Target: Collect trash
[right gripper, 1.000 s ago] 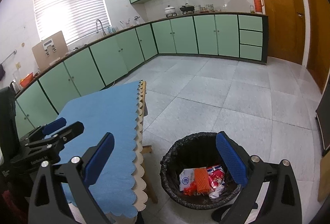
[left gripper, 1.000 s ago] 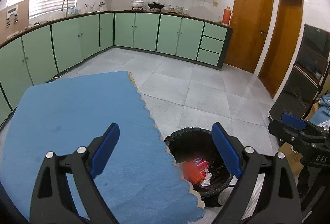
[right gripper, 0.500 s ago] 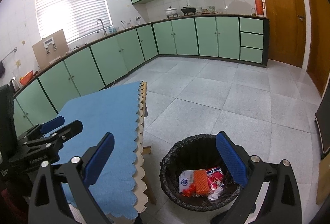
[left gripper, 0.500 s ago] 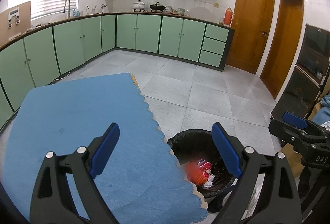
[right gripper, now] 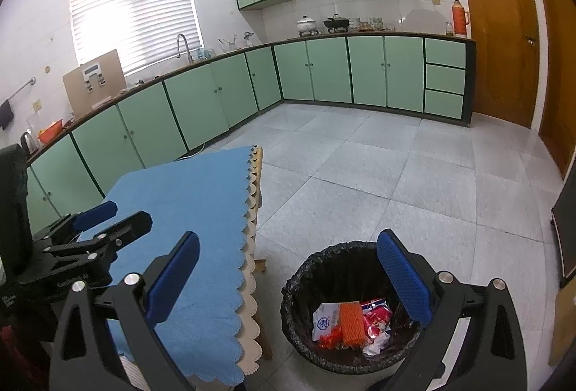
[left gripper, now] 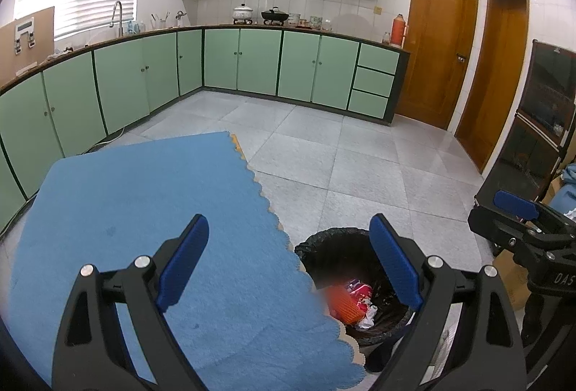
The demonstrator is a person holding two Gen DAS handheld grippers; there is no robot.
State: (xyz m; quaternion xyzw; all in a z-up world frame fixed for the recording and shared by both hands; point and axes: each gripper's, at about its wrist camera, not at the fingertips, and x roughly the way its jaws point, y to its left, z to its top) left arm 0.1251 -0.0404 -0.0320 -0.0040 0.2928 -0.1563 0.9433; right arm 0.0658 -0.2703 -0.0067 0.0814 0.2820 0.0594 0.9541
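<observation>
We see our left gripper point(left gripper: 288, 261) and right gripper point(right gripper: 288, 277) both with jaws wide apart, holding nothing. The trash point(right gripper: 351, 322) lies inside the black bin point(right gripper: 306, 268) on the floor, just beside the blue-covered surface point(right gripper: 187, 196).

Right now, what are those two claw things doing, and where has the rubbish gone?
Left gripper open, empty. Right gripper open, empty. Wrappers lie in the black-lined bin on the floor beside the blue-clothed table. Nothing blocks the bin.
</observation>
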